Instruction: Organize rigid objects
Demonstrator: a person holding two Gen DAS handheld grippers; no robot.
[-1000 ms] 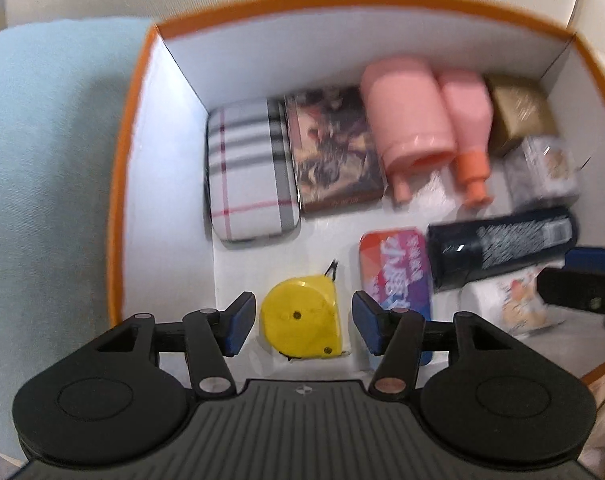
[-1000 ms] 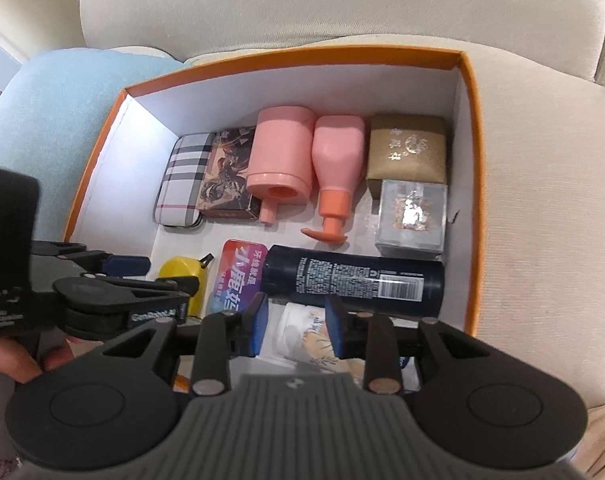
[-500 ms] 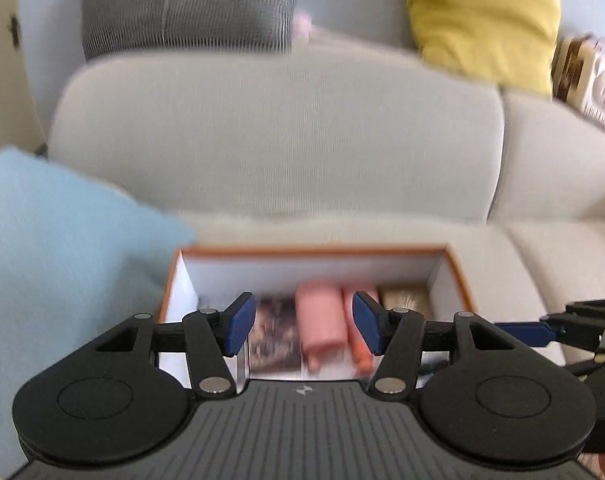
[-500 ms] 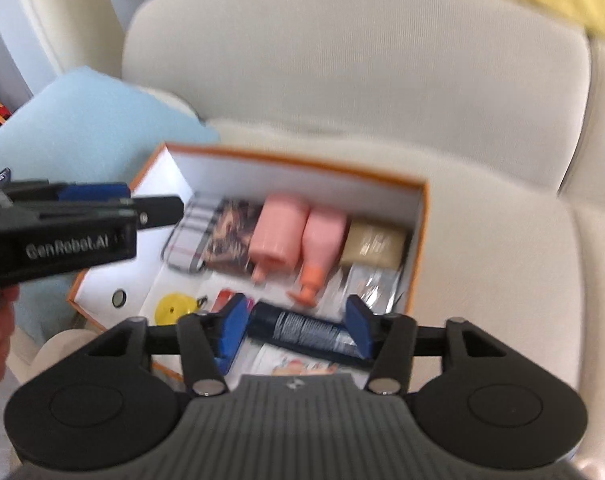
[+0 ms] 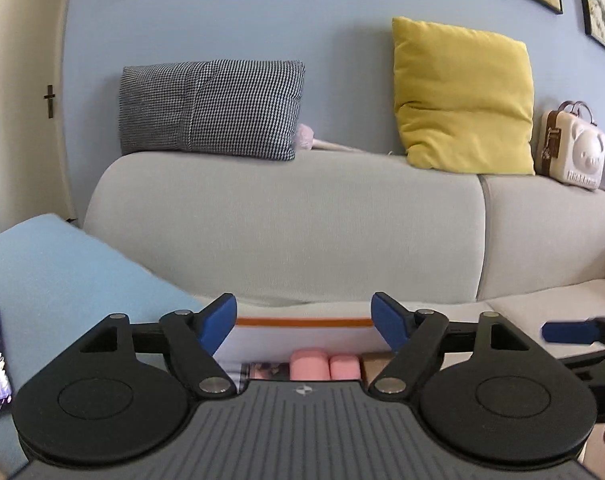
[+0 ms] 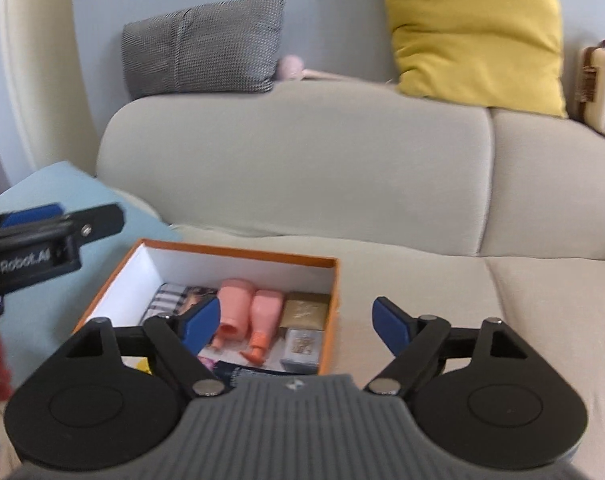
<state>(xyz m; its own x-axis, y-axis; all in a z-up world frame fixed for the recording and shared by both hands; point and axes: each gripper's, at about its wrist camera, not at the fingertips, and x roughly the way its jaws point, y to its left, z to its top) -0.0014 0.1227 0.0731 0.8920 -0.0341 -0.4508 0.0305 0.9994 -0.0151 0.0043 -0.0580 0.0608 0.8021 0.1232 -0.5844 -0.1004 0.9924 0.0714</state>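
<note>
I judge the sorting step all but done: both of my tools are lifted clear of the orange-rimmed box (image 6: 336, 300), which sits on the sofa seat (image 6: 422, 280) by its left end, beside the light blue cushion (image 5: 62, 280). My left hand-held gripper (image 5: 304, 322) hangs wide open and empty, and my right hand-held gripper (image 6: 296, 322) is spread just as wide with nothing between its pads. Inside the box, along the far wall, I see the plaid case (image 6: 162, 300), the two pink bottles (image 6: 254, 312) side by side, and a gold box (image 6: 304, 312) in the far right corner with a clear one just in front of it; the dark tube (image 6: 238, 370) lies nearer the front. A second ago both tools were down in the box, the left around the yellow tape measure, jaws narrower; now they are raised, opened and levelled toward the backrest. Next, I think, calls for checking for stray items or stopping.
</note>
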